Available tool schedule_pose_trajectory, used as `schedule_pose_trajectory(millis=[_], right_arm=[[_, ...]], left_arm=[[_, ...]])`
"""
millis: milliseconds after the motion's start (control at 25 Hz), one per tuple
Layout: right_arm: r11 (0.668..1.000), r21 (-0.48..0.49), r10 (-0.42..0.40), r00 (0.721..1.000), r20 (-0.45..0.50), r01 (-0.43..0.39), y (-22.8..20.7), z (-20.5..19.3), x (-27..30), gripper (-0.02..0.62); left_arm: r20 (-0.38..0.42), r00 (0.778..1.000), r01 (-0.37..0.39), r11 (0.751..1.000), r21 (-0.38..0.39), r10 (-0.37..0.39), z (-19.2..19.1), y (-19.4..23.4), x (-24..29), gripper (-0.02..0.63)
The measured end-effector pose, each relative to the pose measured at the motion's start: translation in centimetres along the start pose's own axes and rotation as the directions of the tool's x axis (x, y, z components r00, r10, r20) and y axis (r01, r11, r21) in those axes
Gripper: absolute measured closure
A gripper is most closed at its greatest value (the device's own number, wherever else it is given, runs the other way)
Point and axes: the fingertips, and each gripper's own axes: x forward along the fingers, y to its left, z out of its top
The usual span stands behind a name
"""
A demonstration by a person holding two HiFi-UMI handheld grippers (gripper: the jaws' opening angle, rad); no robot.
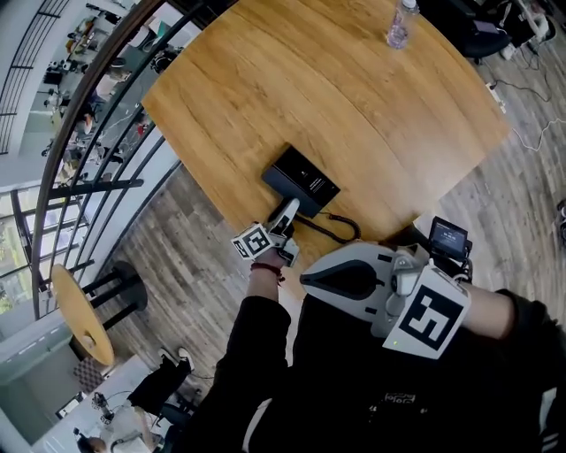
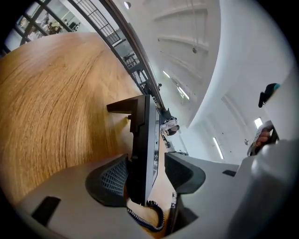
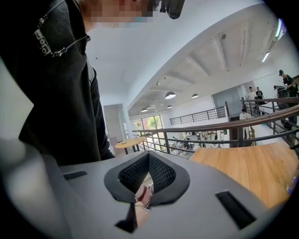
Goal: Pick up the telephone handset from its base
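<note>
Head view: one telephone (image 1: pixel 301 180) between open left tongs (image 2: pixel 147 175), right tongs (image 3: pixel 148 158) closed, one bottle (image 1: pixel 401 24).

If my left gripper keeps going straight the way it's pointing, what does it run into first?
The black telephone: it stands between the open jaws of the left gripper, close to one pad, so going on would probably slide it deeper in. Handset or base, I can't tell.

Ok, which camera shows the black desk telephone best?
The head view: the whole black desk telephone lies in plain sight on the wooden table. The left gripper view shows it only edge-on, close up; the right gripper view misses it.
</note>
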Motion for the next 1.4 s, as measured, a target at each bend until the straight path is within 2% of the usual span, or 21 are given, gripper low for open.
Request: schedule_pose_trajectory(millis=[160,320,440,600,840,960,1000,1120,1240,1400], right_arm=[[0.999,0.015,-0.031,0.999,0.020,0.031,-0.4,-0.1,-0.1,0.577],[0.999,0.018,-0.043,0.999,0.032,0.042,-0.4,0.0,-0.3,0.577],[0.998,0.019,-0.052,0.998,0.043,0.052,-0.4,0.3,-0.4,0.578],[0.998,0.021,-0.057,0.997,0.052,0.056,-0.3,0.4,-0.7,0.577],[0.998,0.020,-0.059,0.997,0.058,0.058,-0.4,0.4,-0.9,0.577],[0.998,0.016,-0.055,0.997,0.057,0.055,-0.2,0.4,-1.0,0.577],[0.998,0.010,-0.055,0.997,0.059,0.054,-0.2,0.5,-1.0,0.577],[0.998,0.006,-0.059,0.996,0.071,0.059,-0.4,0.7,-1.1,0.577],[0.998,0.016,-0.057,0.996,0.073,0.056,-0.7,0.6,-1.2,0.577],[0.999,0.014,-0.048,0.996,0.077,0.047,-0.8,0.8,-1.2,0.577]], left_arm=[[-0.005,1.000,-0.018,1.000,-0.007,0.018,0.4,1.2,0.4,0.370],[0.046,0.999,0.006,0.989,-0.145,0.001,0.7,1.2,0.8,0.370],[0.046,0.999,0.002,0.995,-0.103,0.003,1.6,1.0,0.8,0.373],[0.024,1.000,-0.015,0.997,-0.081,0.017,1.6,1.0,0.9,0.460],[-0.017,0.998,-0.055,0.998,-0.035,0.055,1.9,1.5,0.4,0.488],[-0.011,1.000,0.001,0.989,-0.145,-0.002,1.3,0.0,0.9,0.495],[-0.010,1.000,0.008,0.988,-0.156,-0.010,1.2,-0.3,1.0,0.497],[-0.033,0.999,-0.025,0.996,-0.086,0.022,1.6,-0.3,0.6,0.509],[-0.001,1.000,0.027,0.988,-0.149,-0.027,1.4,-1.5,0.7,0.518],[0.009,1.000,0.031,0.987,-0.157,-0.030,1.5,-1.8,0.5,0.522]])
